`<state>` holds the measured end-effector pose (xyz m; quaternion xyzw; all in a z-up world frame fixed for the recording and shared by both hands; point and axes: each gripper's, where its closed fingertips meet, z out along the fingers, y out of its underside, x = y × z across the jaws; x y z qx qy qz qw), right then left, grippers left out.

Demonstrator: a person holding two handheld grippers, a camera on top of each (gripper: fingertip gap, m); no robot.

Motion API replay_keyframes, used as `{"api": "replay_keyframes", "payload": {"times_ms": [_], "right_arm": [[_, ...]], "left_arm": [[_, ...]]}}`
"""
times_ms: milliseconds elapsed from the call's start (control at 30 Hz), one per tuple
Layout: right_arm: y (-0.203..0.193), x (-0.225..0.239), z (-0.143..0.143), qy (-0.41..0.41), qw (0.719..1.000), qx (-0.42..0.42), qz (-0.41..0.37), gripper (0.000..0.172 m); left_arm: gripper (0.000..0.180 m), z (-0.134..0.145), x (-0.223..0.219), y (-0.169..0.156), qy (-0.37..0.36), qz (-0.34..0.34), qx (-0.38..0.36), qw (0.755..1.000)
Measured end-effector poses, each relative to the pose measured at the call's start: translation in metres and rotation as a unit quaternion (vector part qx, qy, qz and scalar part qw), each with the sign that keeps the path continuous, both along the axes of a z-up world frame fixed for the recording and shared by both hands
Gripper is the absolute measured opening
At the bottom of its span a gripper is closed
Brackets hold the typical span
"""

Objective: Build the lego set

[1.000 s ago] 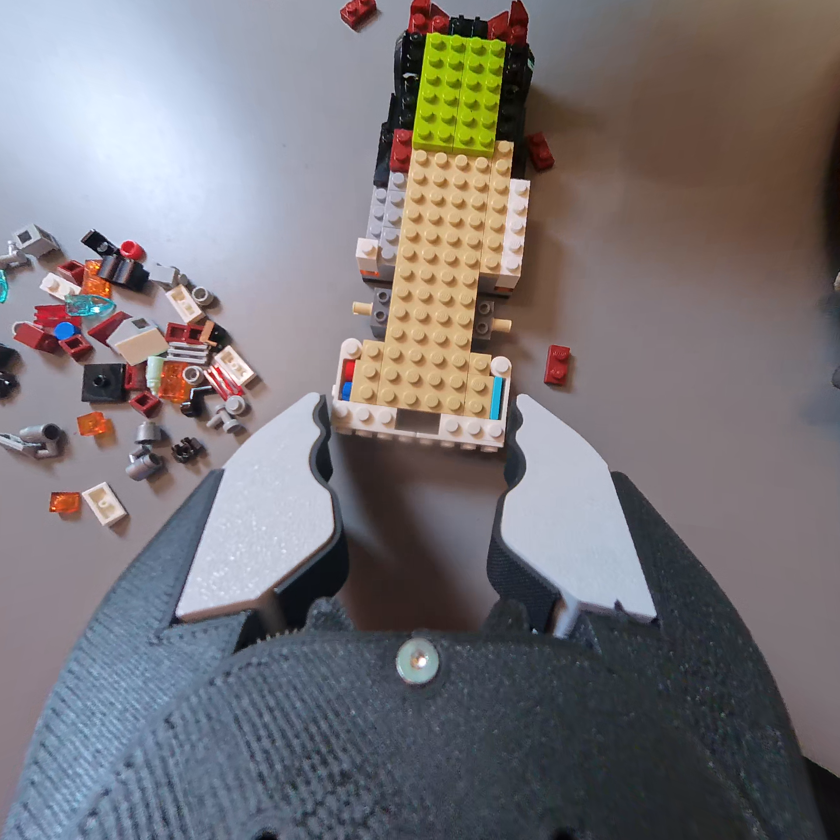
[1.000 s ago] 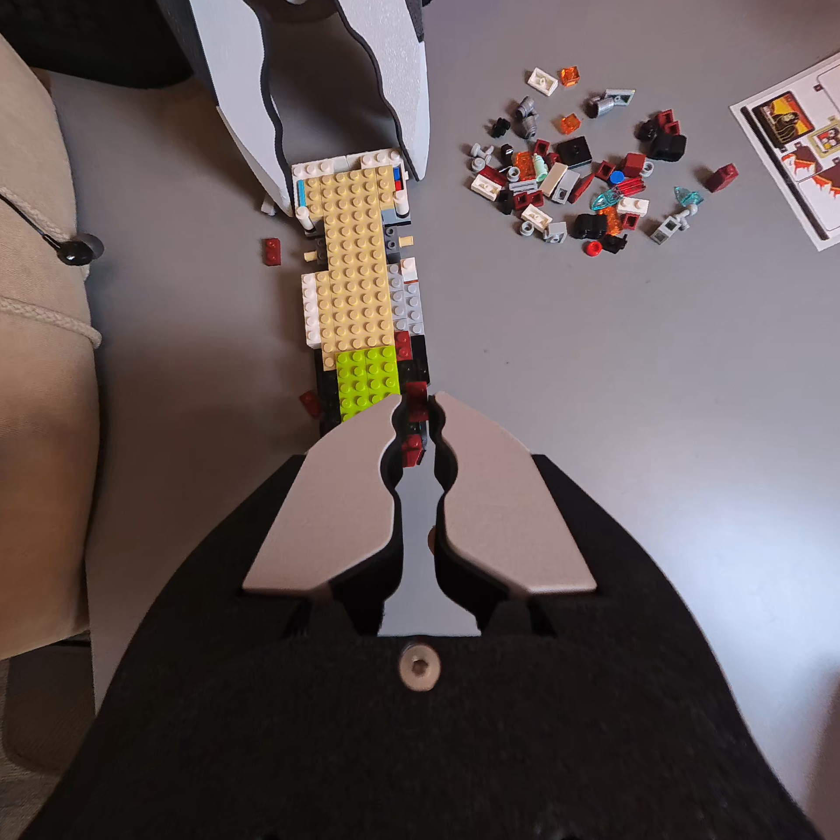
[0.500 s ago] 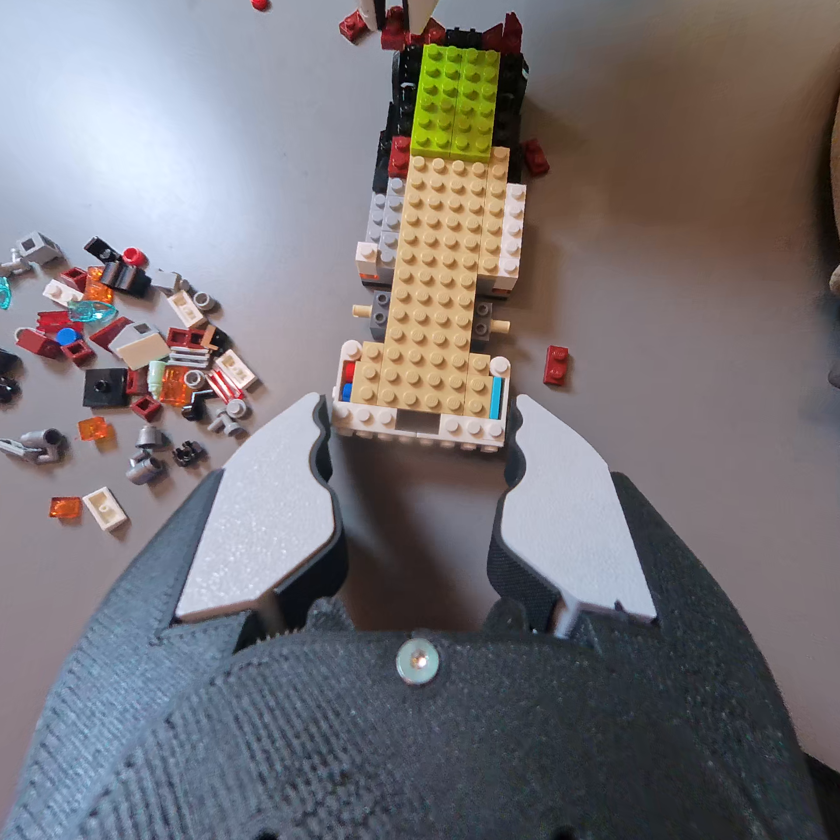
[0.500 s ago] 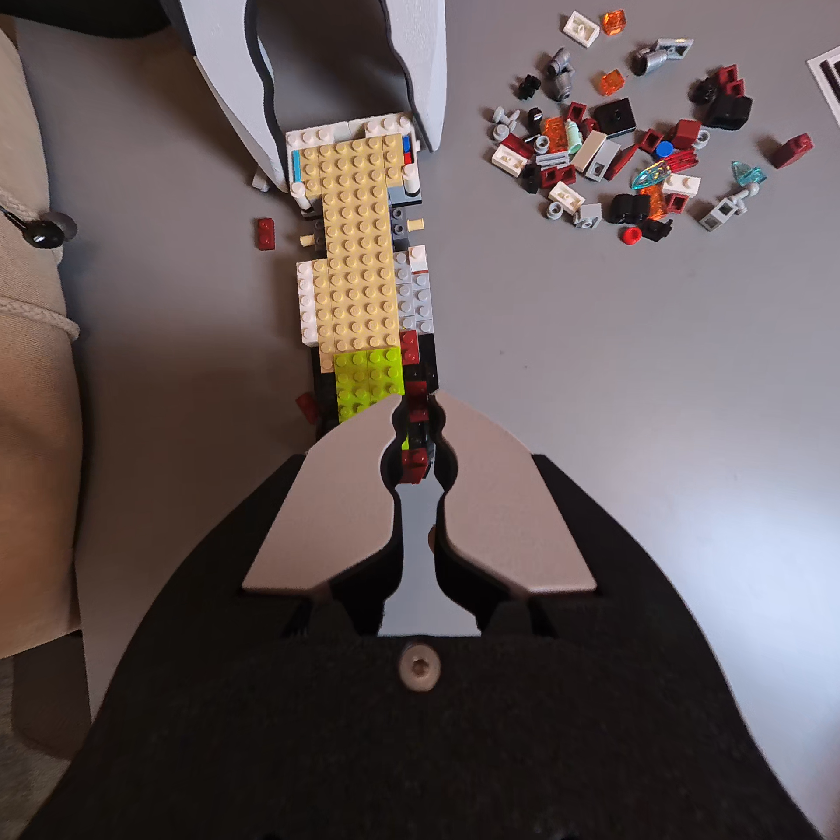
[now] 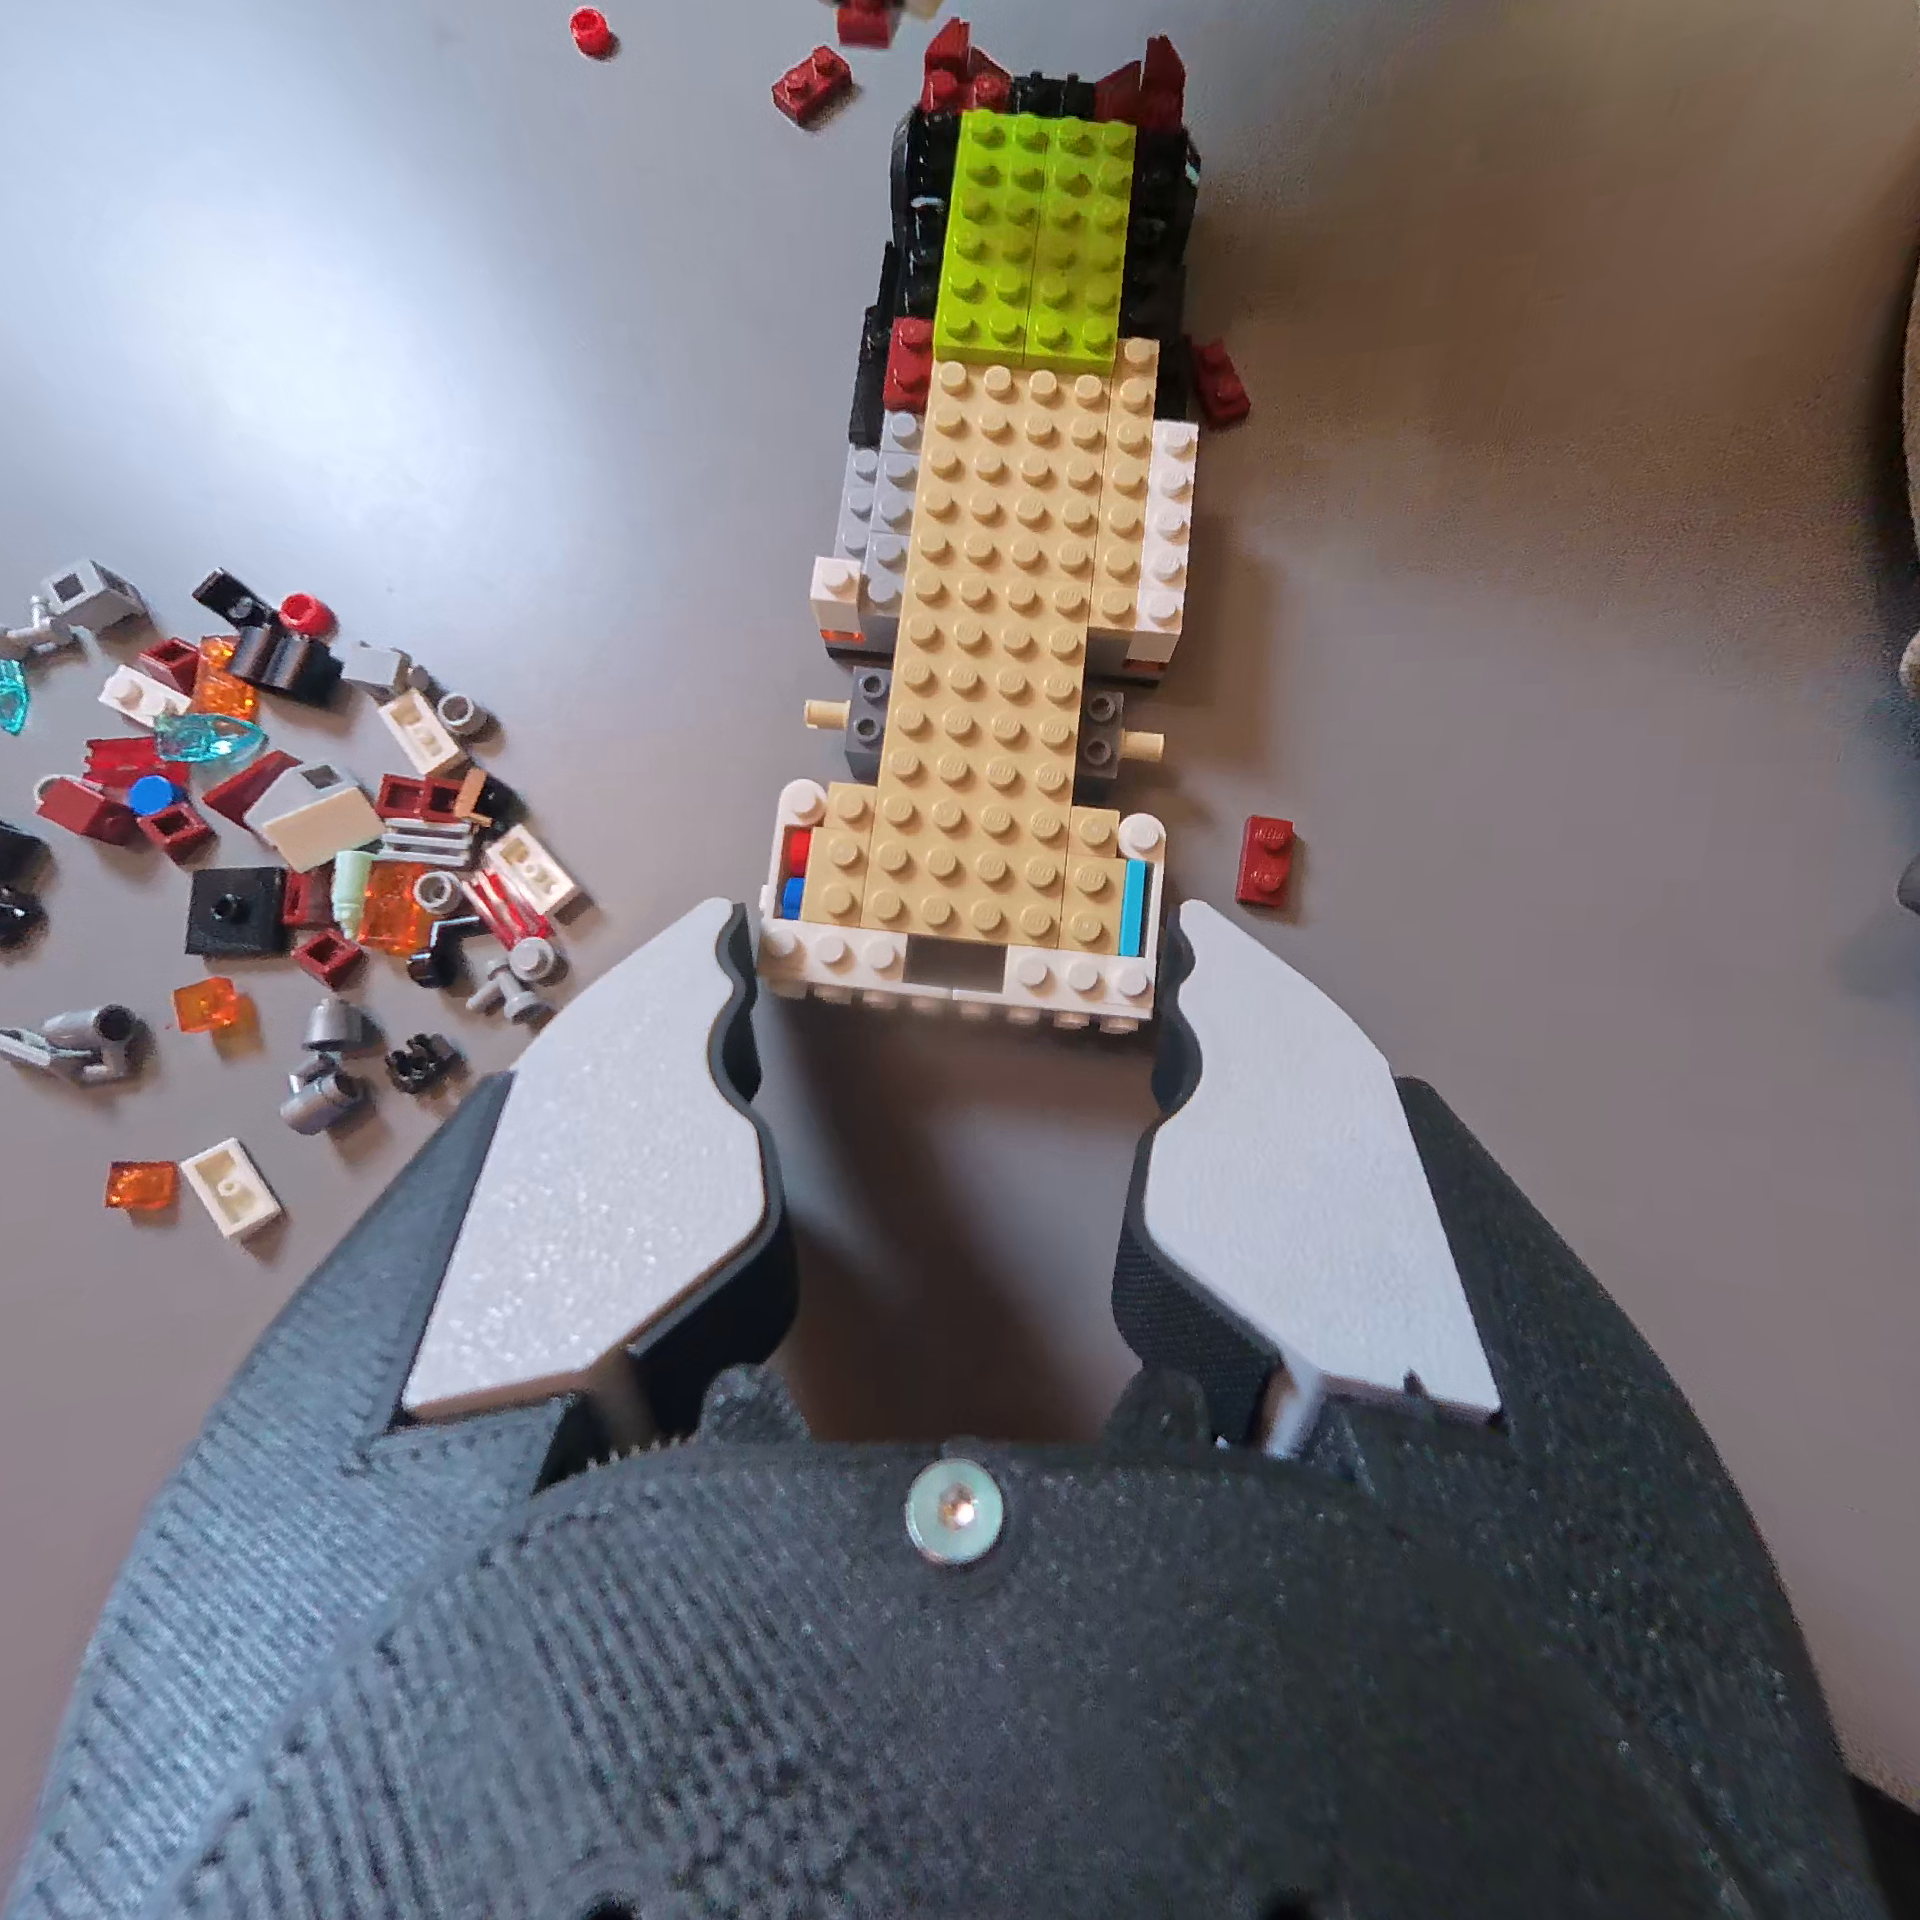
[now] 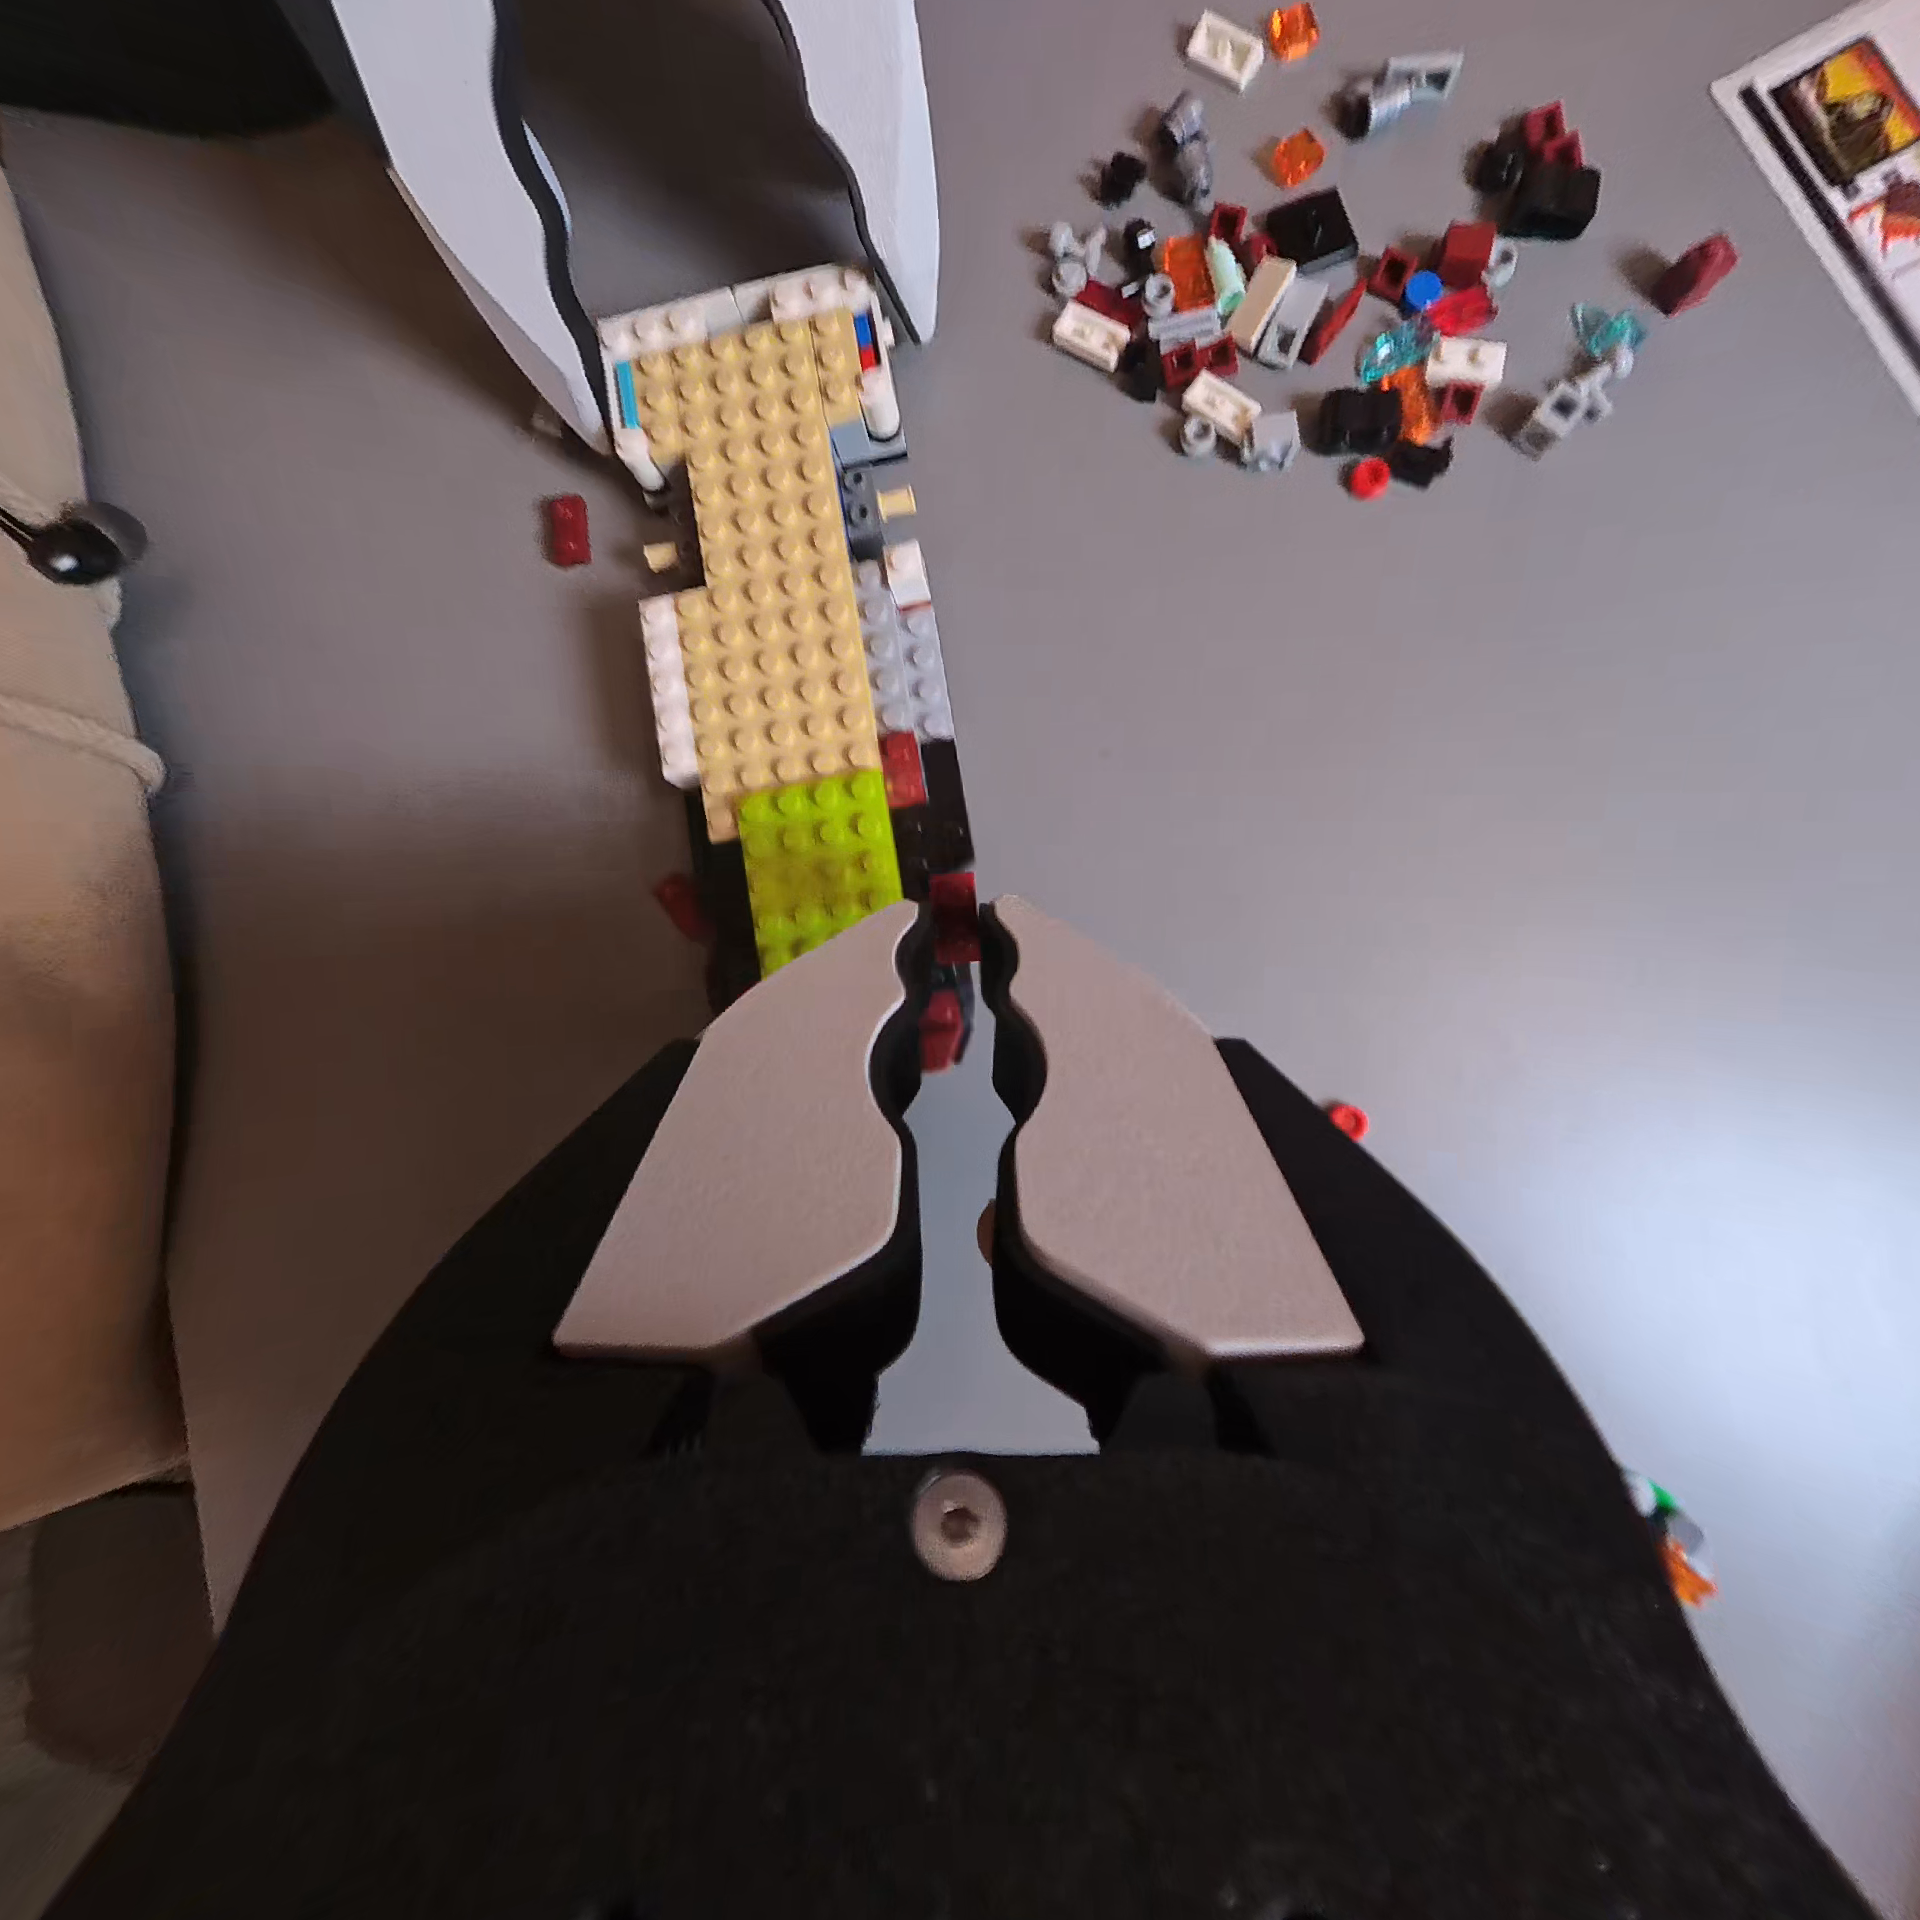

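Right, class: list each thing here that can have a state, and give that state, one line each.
Left gripper: jaws wide, clamping the white end of the brick model.
Right gripper: nearly shut, pinching a dark red brick.
Brick model: flat on the table, studs up, partly built.
Loose bricks: scattered, unattached.

Printed sheet [image 6: 1839, 187] cut off at right edge.

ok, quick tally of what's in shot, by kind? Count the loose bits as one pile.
Brick model: 1
Loose pile: 1
Printed sheet: 1
Dark red plate in right jaws: 1
Left gripper, right gripper: 2
Total: 6
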<state>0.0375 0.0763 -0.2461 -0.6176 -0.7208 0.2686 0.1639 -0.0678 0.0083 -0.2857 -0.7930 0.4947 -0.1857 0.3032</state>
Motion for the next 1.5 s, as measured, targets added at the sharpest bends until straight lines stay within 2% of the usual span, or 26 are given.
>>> {"api": "replay_keyframes", "payload": {"times_ms": [100,333,600,1500], "right_arm": [[-0.012,-0.020,0.001,0.008,1.000,-0.005,0.018,0.008],[-0.018,-0.040,-0.020,-0.043,0.999,-0.010,0.021,0.008],[-0.012,-0.038,-0.017,-0.068,0.997,0.008,0.037,0.008],[-0.027,-0.037,-0.025,-0.112,0.990,-0.041,0.077,0.012]], "left_arm": [[0.075,0.000,0.005,0.000,-0.003,0.001,0.003,1.000],[0.075,0.000,0.008,-0.001,-0.007,0.002,0.005,1.000],[0.075,0.000,0.008,-0.001,-0.012,0.002,0.007,1.000],[0.075,0.001,0.007,-0.001,-0.016,0.002,0.007,1.000]]}}
